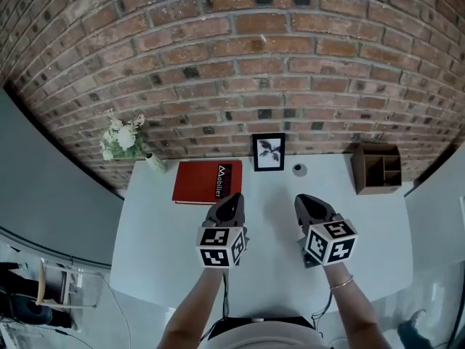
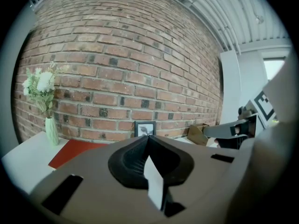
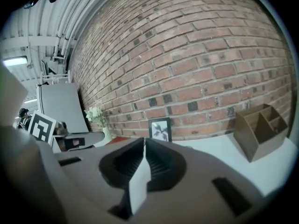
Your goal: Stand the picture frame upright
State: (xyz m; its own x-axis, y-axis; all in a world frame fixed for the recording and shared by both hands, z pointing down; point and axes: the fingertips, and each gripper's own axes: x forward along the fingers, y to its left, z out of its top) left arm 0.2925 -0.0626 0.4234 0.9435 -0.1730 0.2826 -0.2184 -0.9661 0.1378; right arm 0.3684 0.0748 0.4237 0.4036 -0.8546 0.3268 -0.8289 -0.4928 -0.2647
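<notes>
At the far left of the counter, a vase of white flowers stands by the brick wall, with a red book lying flat just beside it. The left claw hangs over the middle of the counter, jaws pressed together with nothing between them. Beyond it, the picture frame stands upright at the back edge against the wall, its face turned toward the person, with a small round object near it. The right claw is all but closed, also empty and well apart from the frame. A wooden organizer sits at the far right. The task looks finished, and I judge that the next move calls only for keeping both claws clear of the frame.
</notes>
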